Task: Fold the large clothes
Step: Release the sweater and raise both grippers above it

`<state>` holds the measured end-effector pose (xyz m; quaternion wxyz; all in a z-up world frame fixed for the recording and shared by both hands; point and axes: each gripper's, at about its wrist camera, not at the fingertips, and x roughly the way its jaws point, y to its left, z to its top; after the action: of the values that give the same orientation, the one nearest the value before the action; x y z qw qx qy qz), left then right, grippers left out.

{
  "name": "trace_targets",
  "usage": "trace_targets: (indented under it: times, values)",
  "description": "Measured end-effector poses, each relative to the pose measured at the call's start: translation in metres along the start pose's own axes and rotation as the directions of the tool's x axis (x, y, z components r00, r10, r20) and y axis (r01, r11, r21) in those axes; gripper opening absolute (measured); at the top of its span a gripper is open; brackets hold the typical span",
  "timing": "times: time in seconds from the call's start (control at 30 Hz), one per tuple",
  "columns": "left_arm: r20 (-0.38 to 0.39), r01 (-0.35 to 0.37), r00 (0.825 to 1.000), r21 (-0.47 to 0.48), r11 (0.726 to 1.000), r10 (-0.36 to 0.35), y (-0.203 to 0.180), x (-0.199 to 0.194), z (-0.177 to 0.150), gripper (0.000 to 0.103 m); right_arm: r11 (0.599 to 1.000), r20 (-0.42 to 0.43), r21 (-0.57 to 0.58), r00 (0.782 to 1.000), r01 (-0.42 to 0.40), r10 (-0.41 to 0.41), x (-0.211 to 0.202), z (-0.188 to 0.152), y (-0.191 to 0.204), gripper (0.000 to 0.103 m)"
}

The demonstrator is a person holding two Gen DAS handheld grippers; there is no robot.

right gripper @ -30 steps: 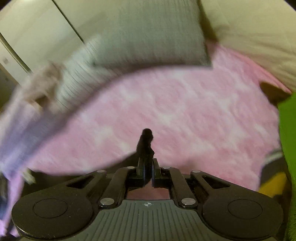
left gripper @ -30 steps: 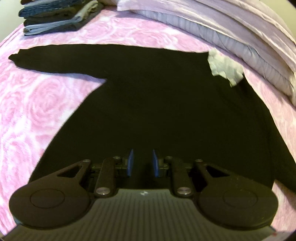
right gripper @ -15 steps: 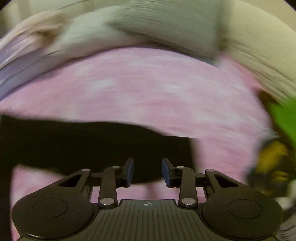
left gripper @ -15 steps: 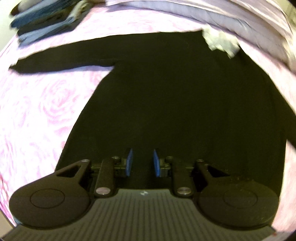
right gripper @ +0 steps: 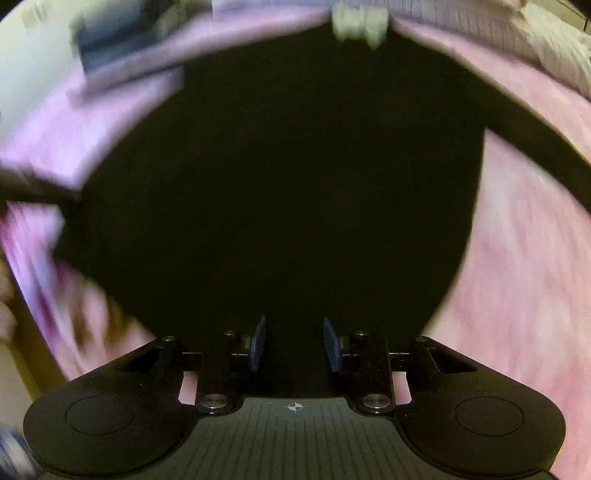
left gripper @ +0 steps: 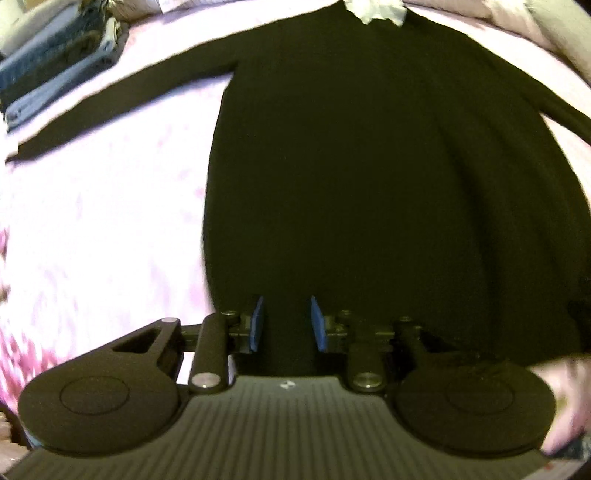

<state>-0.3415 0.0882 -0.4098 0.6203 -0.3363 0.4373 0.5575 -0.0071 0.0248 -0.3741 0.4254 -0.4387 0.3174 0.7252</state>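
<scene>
Progress: black garment (left gripper: 369, 177) lies spread flat on the pink bedspread (left gripper: 110, 221), front or back up I can't tell, both sleeves out to the sides, no fold made yet as far as I can see. Whole fold sequence still to do.

Left gripper (left gripper: 284, 321): blue pads spread, jaws have just been opening a bit further, nothing between them, only dark cloth behind. It sits over the hem area at 6 o'clock of its view, near the garment's left edge. Left sleeve runs out toward 10 o'clock.

Right gripper (right gripper: 293, 343): pads apart, jaws have just been opening, nothing pinched. Also above the hem end, garment body filling the view centre, right sleeve (right gripper: 546, 155) trailing toward 2 o'clock.

Pale collar piece (left gripper: 376, 9) at 12 o'clock, by the pillows. Stack of folded clothes (left gripper: 55, 62) at 10-11 o'clock in the left view.

Hard to read: the hem itself is hidden under both gripper bodies, so contact with cloth can't be judged. Right view is heavily smeared at left edge. Sleeve cuffs cut off. Blurred hand-like shape (left gripper: 565, 391) at 4 o'clock in the left view.
</scene>
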Motion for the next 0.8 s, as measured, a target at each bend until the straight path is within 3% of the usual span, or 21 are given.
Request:
trace_targets:
  times: [0.03,0.13,0.2,0.23,0.37,0.43,0.47,0.5,0.63,0.8]
  values:
    - [-0.023,0.020,1.000,0.019,1.000,-0.019,0.004,-0.005,-0.013,0.025,0.999,0.038,-0.006,0.998,0.052,-0.052,-0.009,-0.016,0.010,0.033]
    - [-0.093,0.048,0.995,0.082,0.995,-0.041,0.017,-0.022,-0.045,0.025,0.985,-0.110,0.084,0.984,0.152,-0.142,-0.021,-0.040,0.019,0.035]
    - [-0.164,0.057,0.985,0.066,0.996,-0.046,0.028,-0.036,-0.056,0.024,0.965,-0.258,0.181,0.956,0.192,-0.142,-0.027,-0.047,0.016,0.035]
    - [-0.167,0.055,0.985,0.060,0.997,-0.045,0.033,-0.048,-0.058,0.023,0.949,-0.254,0.240,0.957,0.202,-0.140,-0.040,-0.050,0.015,0.035]
    - [-0.104,0.064,0.993,0.064,0.996,-0.057,0.043,-0.118,-0.041,0.024,0.895,-0.134,0.418,0.985,0.154,-0.107,-0.112,-0.040,0.018,0.037]
    - [-0.063,0.075,0.996,0.068,0.995,-0.071,0.043,-0.157,-0.024,0.028,0.874,-0.081,0.470,0.992,0.121,-0.094,-0.145,-0.024,0.022,0.052]
    - [-0.033,0.079,0.997,0.068,0.995,-0.076,0.043,-0.176,-0.015,0.032,0.871,-0.042,0.481,0.995,0.098,-0.089,-0.160,-0.013,0.024,0.067]
    - [-0.006,0.080,0.997,0.066,0.995,-0.080,0.042,-0.191,-0.005,0.033,0.871,0.002,0.484,0.996,0.080,-0.092,-0.177,-0.002,0.028,0.074]
    - [0.124,0.074,0.989,0.054,0.996,-0.080,0.029,-0.256,0.028,0.042,0.899,0.118,0.434,0.985,0.065,-0.128,-0.229,0.038,0.051,0.076]
    - [0.225,0.070,0.971,0.065,0.995,-0.083,0.006,-0.318,0.028,0.047,0.926,0.217,0.370,0.963,0.072,-0.162,-0.279,0.050,0.089,0.076]
